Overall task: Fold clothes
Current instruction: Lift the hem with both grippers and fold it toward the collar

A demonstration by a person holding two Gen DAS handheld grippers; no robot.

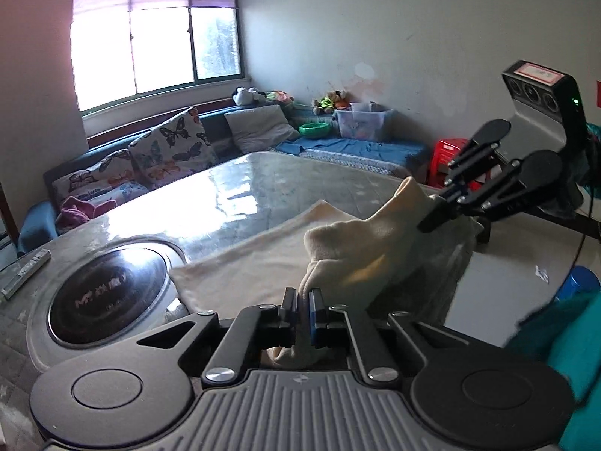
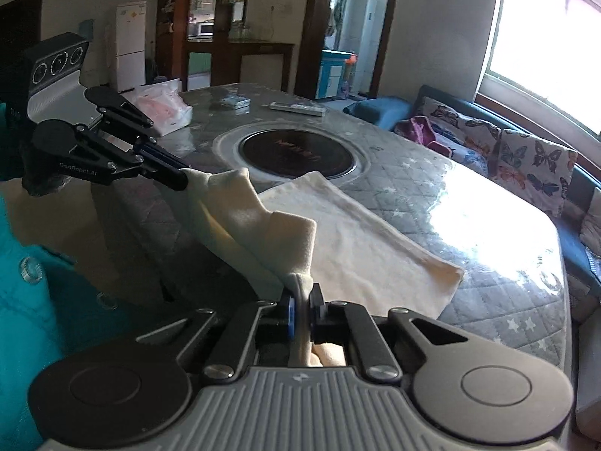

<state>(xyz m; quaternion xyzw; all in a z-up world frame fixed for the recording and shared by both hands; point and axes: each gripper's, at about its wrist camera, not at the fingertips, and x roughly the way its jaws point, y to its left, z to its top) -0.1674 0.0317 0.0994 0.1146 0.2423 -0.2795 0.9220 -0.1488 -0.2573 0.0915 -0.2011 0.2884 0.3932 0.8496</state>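
Item: cream cloth [image 2: 349, 240], far part flat on the quilted table [image 2: 450, 188] beside the inset round hob [image 2: 296, 154], near edge lifted off the table's edge. Left gripper [image 1: 303, 306]: jaws closed tight on one corner of that edge. Right gripper [image 2: 300, 306]: likewise pinched on the other corner, fabric running slack between the two. Step judged: start of a fold, near edge raised. Next move calls for carrying both corners forward together, level, onto the far edge. Left view only: plastic bin [image 1: 360, 124], window. Right view only: remote control [image 2: 298, 109], plastic bag [image 2: 161, 107], fridge
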